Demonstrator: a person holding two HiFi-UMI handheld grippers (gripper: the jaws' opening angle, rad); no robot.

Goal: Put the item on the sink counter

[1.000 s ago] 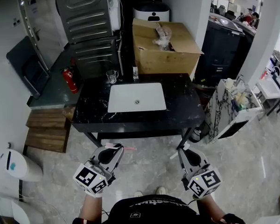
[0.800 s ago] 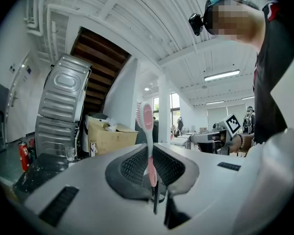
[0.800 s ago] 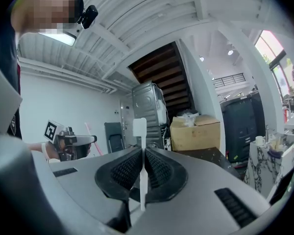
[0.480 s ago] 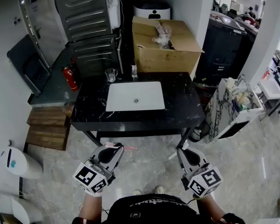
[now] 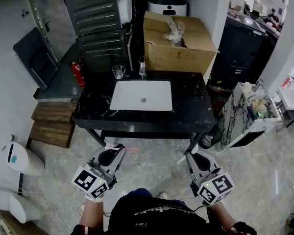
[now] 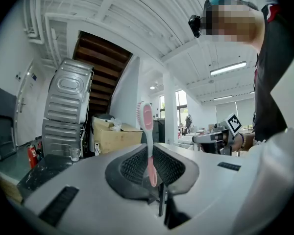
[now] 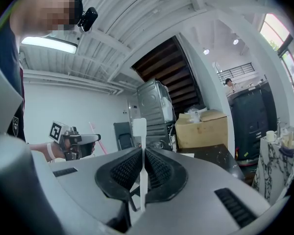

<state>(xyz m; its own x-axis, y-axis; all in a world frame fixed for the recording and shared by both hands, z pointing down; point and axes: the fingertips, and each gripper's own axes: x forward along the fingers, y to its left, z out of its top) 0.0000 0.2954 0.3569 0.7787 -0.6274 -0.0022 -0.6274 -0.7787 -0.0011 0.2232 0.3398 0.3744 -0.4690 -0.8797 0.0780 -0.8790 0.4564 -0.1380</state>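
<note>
Standing back from the sink counter point(image 5: 191, 109), at its 6 o'clock edge in the head view, the person holds both tools level and pointed toward it over the pale stone floor point(image 5: 152, 168). The left gripper point(image 5: 118, 152) has its jaws closed on a pink toothbrush point(image 6: 147, 131): in the left gripper view the handle is pinched between the two ribbed black pads and the brush stands upright, head toward 12 o'clock, well above the jaws. In the head view its pink end sticks out of the jaw tips toward 3 o'clock. The right gripper point(image 5: 192, 156) is clamped in the same way on a white toothbrush point(image 7: 140, 136), whose thin handle runs up between the pads to a flat rectangular head at 12 o'clock. Both items are therefore in the tools and well apart from the counter, neither one touching it. On the black marbled counter a white basin point(image 5: 142, 96) sits in the middle, with a small faucet point(image 5: 142, 66) at its 12 o'clock rim and a clear glass cup point(image 5: 118, 71) at about 11 o'clock, just beside the faucet. A cardboard box point(image 5: 179, 48) stands behind the counter at 1 o'clock, its flaps open. A red fire extinguisher point(image 5: 79, 73) stands off the counter's 10 o'clock corner, and wooden steps point(image 5: 51, 126) lie at its 9 o'clock side. Each gripper view shows the other tool off to the side, held out at the same height.
</note>
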